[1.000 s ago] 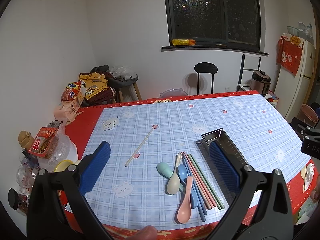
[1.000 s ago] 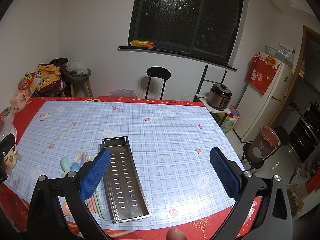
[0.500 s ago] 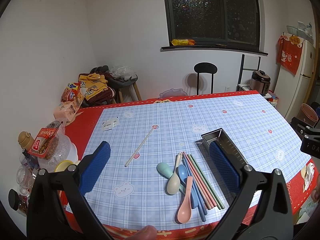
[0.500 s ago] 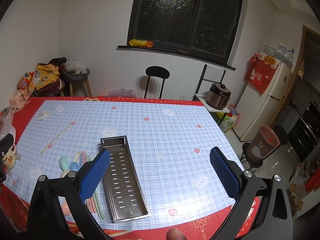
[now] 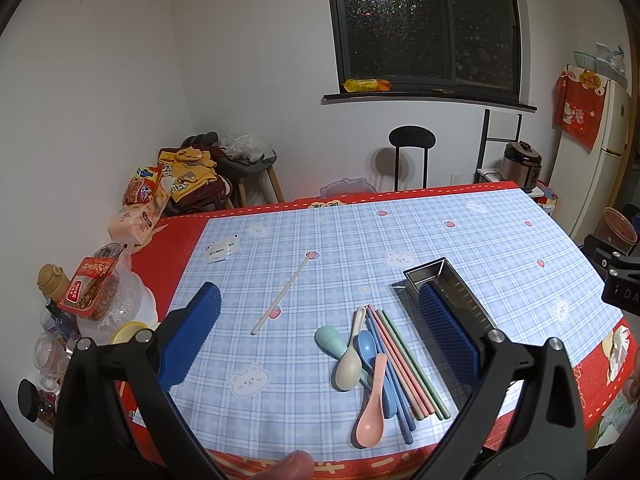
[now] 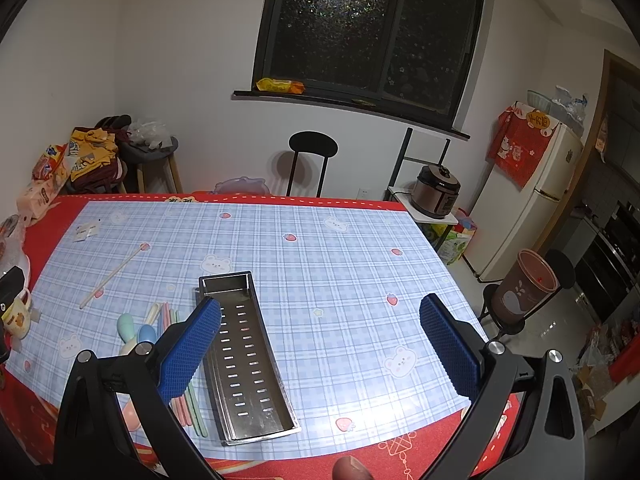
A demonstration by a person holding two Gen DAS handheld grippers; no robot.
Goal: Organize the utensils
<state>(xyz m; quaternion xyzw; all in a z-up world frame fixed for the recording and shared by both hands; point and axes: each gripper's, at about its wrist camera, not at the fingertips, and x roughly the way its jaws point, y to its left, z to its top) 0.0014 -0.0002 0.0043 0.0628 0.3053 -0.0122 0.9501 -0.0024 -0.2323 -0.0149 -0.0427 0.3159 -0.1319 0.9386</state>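
Left gripper (image 5: 320, 332) gaping over plaid tablecloth (image 5: 440, 248); dark window (image 5: 424, 24).

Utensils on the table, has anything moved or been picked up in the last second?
Nothing visibly changed. The spoons and chopsticks lie beside the empty metal tray, the lone white chopstick apart, and both the left tool and right tool stay open, holding nothing.

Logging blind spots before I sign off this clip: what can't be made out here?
- Metal tray: left wrist view, the finger pad covers its near half.
- Chopsticks and spoons: right wrist view, mostly behind the left pad; count unclear.
- Paper slips: print too small.
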